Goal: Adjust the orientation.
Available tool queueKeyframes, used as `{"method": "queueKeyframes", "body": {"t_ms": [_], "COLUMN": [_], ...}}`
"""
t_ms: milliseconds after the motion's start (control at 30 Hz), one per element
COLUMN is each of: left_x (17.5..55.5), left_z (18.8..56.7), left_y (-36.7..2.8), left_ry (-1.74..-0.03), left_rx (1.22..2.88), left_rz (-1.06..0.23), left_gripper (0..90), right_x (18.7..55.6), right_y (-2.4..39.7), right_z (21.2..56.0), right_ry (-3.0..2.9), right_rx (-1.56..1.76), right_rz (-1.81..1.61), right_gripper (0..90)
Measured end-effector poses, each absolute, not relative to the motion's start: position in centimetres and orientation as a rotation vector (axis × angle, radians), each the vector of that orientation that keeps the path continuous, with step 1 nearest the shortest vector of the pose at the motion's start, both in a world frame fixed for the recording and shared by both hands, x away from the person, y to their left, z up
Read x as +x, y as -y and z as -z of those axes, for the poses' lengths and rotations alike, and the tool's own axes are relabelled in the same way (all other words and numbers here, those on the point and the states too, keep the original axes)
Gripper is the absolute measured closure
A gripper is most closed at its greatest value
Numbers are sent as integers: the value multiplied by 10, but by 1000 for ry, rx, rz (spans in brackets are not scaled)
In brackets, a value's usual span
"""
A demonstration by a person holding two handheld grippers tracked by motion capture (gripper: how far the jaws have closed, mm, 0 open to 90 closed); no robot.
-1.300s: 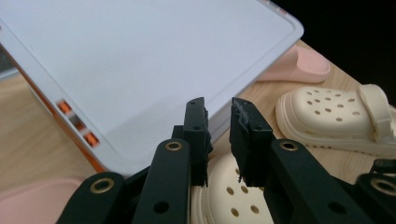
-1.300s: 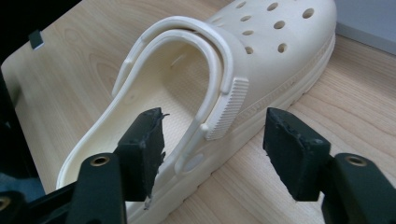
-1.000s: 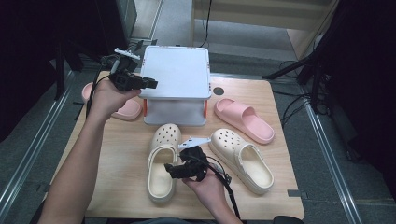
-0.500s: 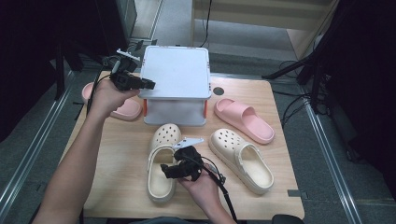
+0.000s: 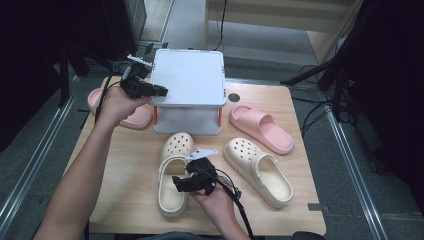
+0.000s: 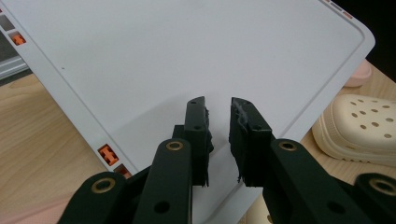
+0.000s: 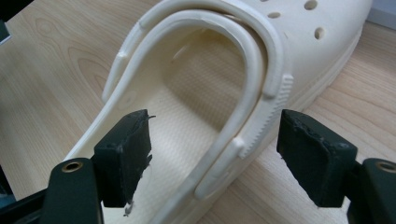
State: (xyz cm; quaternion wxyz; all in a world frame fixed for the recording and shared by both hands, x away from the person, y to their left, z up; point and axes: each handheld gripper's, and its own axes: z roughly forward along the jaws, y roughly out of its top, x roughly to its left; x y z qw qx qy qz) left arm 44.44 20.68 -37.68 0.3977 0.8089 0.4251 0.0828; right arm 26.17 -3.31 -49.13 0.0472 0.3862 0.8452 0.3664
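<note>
My left gripper [image 5: 162, 91] [image 6: 218, 105] hovers over the left edge of a white box-like stand [image 5: 187, 75] [image 6: 187, 46]. Its jaws have just been closing to a narrow gap, and nothing is between them. A cream clog [image 5: 177, 145] [image 7: 196, 70] lies in front of the stand. My right gripper [image 5: 179, 181] [image 7: 214, 116] is open wide across that clog's side wall and heel strap. One jaw is inside the shoe and the other outside, and neither pad presses on it. A second cream clog [image 5: 257, 170] lies to its right.
One pink slide [image 5: 260, 127] lies right of the stand. Another pink slide [image 5: 95, 97] lies to its left, partly under my left hand. Everything rests on a wooden table [image 5: 125, 165]. Cables and dark floor surround the table.
The right hand has swung its gripper slightly left, over the left clog's side. The left hand stays by the stand's edge.
</note>
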Motion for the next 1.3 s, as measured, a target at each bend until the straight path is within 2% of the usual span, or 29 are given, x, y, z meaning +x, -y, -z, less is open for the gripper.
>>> {"method": "queueKeyframes", "body": {"t_ms": [333,500,633,767,833,900,1000,1100,1300], "left_x": [444,443,443,443,443,442,442,442,442], "left_z": [377,378,379,379,379,380,380,380,381], "left_y": [-207,-209,-209,-209,-209,-209,-210,-210,-210], "left_ry": [-1081,-1075,-1072,-1070,-1068,-1066,-1064,-1060,-1060], "left_rx": [2054,2047,2046,2044,2043,2038,2036,2036,2031], "left_rz": [-229,-224,-226,-228,-225,-226,-227,-228,-229], "left_gripper": [845,854,853,852,851,851,851,851,850], "right_x": [258,265,275,283,286,289,289,292,298], "right_y": [32,26,23,23,25,26,26,29,37], "right_z": [492,497,502,504,505,505,503,502,501], "right_ry": [-2548,-2518,-2474,-2446,-2429,-2448,-2438,-2428,-2450], "right_rx": [1198,1250,1317,1329,1309,1281,1248,1267,1319], "right_rz": [-1156,-1137,-1125,-1085,-1050,-1044,-987,-982,-1011], "right_gripper": [267,267,302,394,498,535,694,788,790]}}
